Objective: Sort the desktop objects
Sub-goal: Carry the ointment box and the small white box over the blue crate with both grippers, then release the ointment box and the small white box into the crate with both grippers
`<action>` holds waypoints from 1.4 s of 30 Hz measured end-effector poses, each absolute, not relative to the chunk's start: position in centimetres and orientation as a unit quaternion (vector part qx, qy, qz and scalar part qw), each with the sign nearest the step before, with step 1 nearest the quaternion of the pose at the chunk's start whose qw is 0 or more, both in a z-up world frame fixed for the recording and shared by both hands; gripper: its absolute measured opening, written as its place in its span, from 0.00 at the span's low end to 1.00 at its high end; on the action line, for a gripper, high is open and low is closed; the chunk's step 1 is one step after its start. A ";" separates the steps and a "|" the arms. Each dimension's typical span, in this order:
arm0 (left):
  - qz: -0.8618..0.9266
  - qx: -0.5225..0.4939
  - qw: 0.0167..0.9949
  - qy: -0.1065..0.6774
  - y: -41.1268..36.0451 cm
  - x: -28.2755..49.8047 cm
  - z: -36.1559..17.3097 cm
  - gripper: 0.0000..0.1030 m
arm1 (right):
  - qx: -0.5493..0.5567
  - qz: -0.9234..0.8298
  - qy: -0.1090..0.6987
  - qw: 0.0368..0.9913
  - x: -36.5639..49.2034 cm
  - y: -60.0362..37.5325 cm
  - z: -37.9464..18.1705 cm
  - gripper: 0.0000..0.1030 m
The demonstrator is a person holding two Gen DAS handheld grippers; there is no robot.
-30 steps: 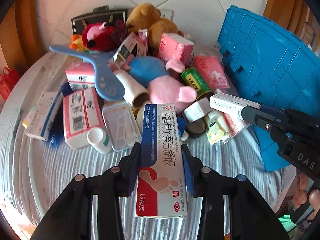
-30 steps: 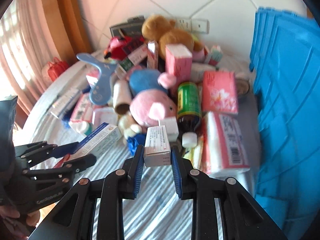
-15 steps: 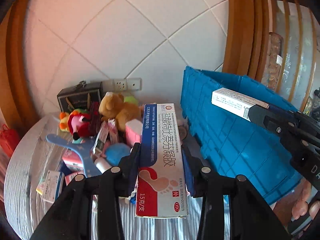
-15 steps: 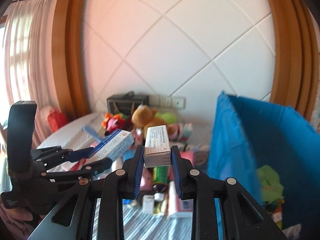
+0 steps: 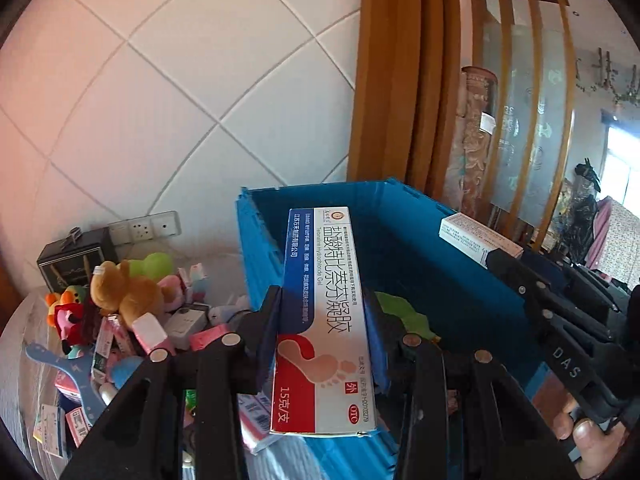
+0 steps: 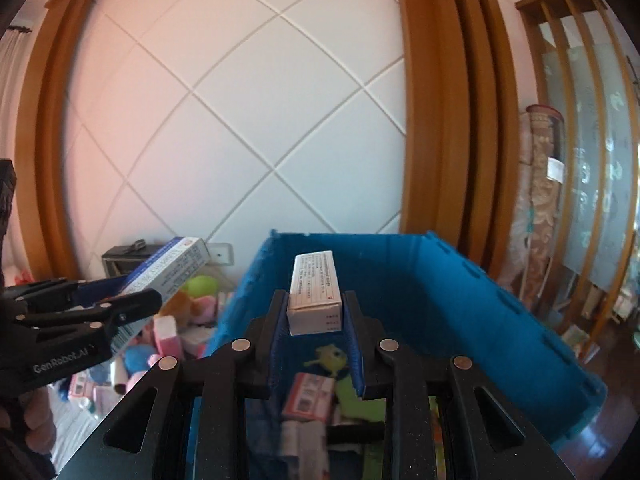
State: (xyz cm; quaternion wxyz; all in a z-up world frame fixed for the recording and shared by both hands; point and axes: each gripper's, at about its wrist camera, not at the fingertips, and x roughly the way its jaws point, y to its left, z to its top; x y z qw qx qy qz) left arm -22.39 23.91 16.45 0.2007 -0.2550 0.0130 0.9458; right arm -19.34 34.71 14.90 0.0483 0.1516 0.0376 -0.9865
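Observation:
My left gripper point(image 5: 322, 344) is shut on a long white, blue and red foot-cream box point(image 5: 324, 320), held over the near left corner of the blue crate point(image 5: 448, 248). My right gripper point(image 6: 314, 334) is shut on a small white medicine box point(image 6: 316, 294), held above the inside of the blue crate point(image 6: 480, 300). The right gripper with its box also shows at the right of the left wrist view point(image 5: 476, 240). The left gripper with its box shows at the left of the right wrist view point(image 6: 132, 304).
A heap of plush toys, cartons and tissue packs point(image 5: 128, 320) lies on the round striped table point(image 5: 28, 340) left of the crate. The crate holds a green plush point(image 6: 332, 360) and cartons point(image 6: 308, 396). A tiled wall and wooden frame stand behind.
Both grippers have lifted their boxes from the table heap and swung right. They now hang over the blue crate, whose inside has come into view.

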 end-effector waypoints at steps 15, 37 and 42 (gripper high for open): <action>0.904 -0.365 0.216 0.048 37.9 -27.2 12.9 0.37 | 0.245 -0.969 0.032 -0.021 -25.0 47.3 10.8 0.25; 0.915 -0.360 0.172 0.056 37.0 -27.3 11.4 0.37 | 0.268 -0.962 0.045 -0.005 -25.7 47.9 10.2 0.25; 0.917 -0.361 0.158 0.060 36.9 -27.5 11.3 0.38 | 0.271 -0.961 0.047 -0.004 -25.8 47.8 10.1 0.25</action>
